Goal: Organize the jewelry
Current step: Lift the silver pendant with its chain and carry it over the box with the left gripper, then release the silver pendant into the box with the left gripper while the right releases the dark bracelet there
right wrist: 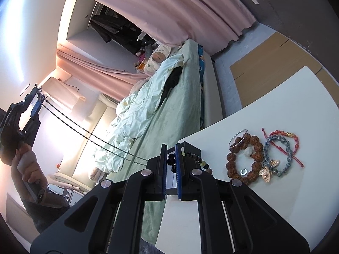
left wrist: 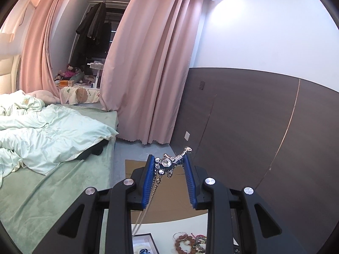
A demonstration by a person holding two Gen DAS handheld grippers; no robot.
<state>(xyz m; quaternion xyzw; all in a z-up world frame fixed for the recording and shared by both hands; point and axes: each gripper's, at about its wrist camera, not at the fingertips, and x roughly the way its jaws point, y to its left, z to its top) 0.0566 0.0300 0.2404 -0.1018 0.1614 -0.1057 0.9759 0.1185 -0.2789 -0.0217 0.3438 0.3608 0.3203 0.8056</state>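
Two grippers are each clamped on jewelry. Farthest left, seen from the right wrist, the left gripper (right wrist: 36,99) is raised in a person's hand (right wrist: 27,165), and a double chain (right wrist: 89,134) runs from it down toward the right gripper's fingers. Its own view shows the left gripper (left wrist: 169,165) pinching a silver pendant (left wrist: 167,164) between blue pads (left wrist: 148,182), the chain (left wrist: 146,207) hanging below them. The right gripper (right wrist: 171,158) is closed on a dark bead string (right wrist: 196,158), which trails off to its right. Farther right, on the white table (right wrist: 275,211), lie a brown bead bracelet (right wrist: 243,158), a grey bead bracelet (right wrist: 277,154) and a red cord bracelet (right wrist: 294,146).
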